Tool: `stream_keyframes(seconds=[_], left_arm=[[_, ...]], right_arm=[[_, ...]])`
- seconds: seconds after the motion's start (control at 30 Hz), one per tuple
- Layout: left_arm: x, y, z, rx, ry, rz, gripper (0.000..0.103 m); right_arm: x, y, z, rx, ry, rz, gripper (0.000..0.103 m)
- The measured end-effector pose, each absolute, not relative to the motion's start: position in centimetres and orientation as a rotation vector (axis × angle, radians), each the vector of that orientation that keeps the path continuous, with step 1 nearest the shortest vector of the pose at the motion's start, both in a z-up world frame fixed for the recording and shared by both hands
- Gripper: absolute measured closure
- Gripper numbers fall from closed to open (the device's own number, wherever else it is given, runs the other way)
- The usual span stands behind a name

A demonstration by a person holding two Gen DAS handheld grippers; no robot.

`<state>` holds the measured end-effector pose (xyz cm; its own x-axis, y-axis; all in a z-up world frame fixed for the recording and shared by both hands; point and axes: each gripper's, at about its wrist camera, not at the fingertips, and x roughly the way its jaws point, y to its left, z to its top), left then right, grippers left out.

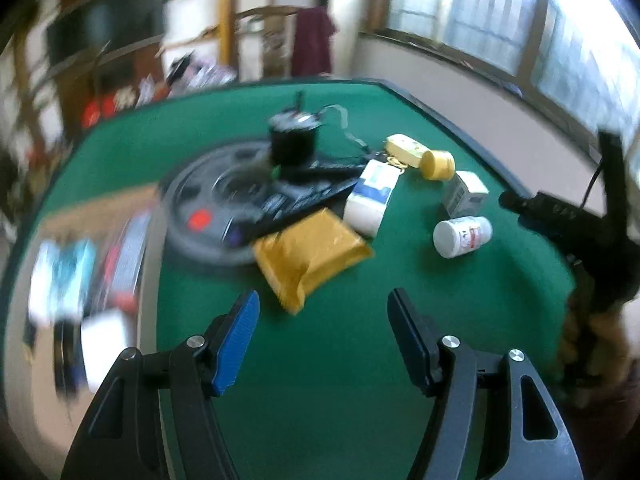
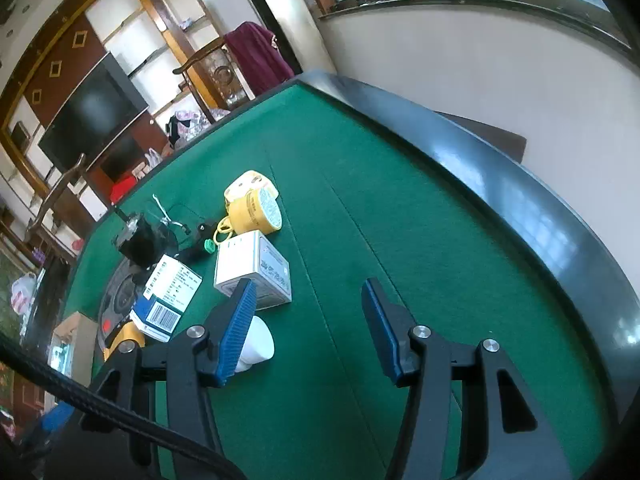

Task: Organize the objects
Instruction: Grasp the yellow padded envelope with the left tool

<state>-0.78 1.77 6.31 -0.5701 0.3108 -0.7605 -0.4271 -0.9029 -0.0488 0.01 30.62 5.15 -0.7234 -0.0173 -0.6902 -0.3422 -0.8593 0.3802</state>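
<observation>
My left gripper [image 1: 323,298] hangs open over bare green felt, nothing between its blue pads. Just beyond its fingertips lies a yellow padded pouch [image 1: 312,256]. Further off are a white-and-blue box [image 1: 372,196], a white bottle [image 1: 462,236] on its side, a small white box [image 1: 466,194] and a yellow jar [image 1: 438,164]. My right gripper [image 2: 309,286] is open too, over empty felt. The white bottle [image 2: 258,346] lies just behind its left finger, the small white box [image 2: 256,276] beyond that fingertip. The yellow jar [image 2: 256,208] and the white-and-blue box [image 2: 168,296] lie further left.
A grey round disc [image 1: 216,204] carries black remotes [image 1: 312,196] and a black cylinder [image 1: 294,140]. A cardboard box [image 1: 80,280] of blurred items sits at the left. A black device [image 1: 552,212] reaches in from the right. The table's dark rim [image 2: 520,200] curves along the right.
</observation>
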Motion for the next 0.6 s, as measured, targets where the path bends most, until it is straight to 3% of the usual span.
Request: stream_keyframes(seconds=[0.17,0.6], left_arm=[[-4.6,4.6,4.5,-1.159,0.367,2.438,0.043],[-5.5,5.5,2.9,-1.227,0.302,2.327,0.046]], right_arm=[[-0.1,30.7,4.8,-1.096,0.754,2.651,0.05],[-0.8,30.8,3.8,-1.169,0.785,2.621,0.049]])
